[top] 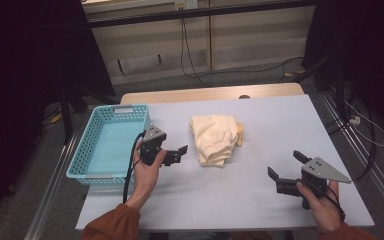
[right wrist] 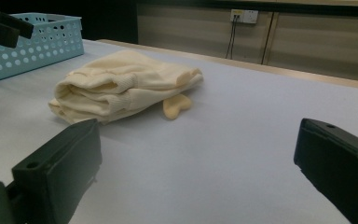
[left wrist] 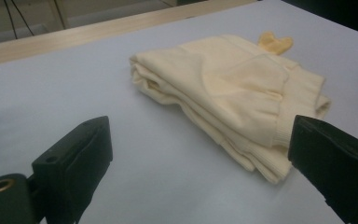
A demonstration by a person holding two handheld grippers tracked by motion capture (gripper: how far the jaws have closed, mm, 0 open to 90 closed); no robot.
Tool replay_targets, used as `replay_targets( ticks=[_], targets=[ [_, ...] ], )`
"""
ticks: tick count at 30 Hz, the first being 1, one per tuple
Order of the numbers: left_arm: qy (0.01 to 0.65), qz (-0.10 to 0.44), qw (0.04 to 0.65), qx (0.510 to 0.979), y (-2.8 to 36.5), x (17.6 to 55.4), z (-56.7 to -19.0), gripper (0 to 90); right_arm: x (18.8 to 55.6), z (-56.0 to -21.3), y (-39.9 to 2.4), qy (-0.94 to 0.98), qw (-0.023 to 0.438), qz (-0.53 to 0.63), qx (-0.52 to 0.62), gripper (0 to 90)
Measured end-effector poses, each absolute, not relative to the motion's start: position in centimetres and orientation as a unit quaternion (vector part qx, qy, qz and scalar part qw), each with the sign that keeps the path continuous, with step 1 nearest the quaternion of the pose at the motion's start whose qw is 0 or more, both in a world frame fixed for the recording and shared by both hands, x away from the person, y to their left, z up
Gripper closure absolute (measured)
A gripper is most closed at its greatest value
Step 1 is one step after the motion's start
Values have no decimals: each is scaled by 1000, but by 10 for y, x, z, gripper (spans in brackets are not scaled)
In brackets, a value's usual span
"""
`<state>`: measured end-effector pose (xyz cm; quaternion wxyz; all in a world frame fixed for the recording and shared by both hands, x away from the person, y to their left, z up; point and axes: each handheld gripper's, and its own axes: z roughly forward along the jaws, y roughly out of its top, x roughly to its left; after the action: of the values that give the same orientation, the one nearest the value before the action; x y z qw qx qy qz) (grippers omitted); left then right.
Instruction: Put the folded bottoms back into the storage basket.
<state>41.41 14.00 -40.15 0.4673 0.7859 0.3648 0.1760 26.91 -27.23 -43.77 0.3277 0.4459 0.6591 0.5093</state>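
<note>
Cables (top: 190,55) trail over the floor; a wall socket (right wrist: 244,16) behind.

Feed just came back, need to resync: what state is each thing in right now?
Left gripper: open, empty, beside the basket.
Right gripper: open, empty, apart from the garment.
Garment: cream, folded, lying on the table.
Basket: upright, nothing visible inside.

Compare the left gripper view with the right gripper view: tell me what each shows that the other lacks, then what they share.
Left gripper view alone: nothing beyond the shared things, though it sees the garment from nearer.

Right gripper view alone: the perforated blue basket, the other tongs' jaw tips at top left, and a wall socket.

Both: the folded cream garment with its yellow tab, the pale table, and open black jaws in front.
</note>
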Motion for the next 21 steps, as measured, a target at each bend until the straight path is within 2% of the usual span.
replay_targets(
  ticks=[10,21],
  targets=[
    [375,199,463,779,126,431,-391,81,269,-438,-272,660,328,509,444,9],
    [397,149,457,782,113,455,-394,61,269,-438,-272,664,323,509,442,11]
  ],
)
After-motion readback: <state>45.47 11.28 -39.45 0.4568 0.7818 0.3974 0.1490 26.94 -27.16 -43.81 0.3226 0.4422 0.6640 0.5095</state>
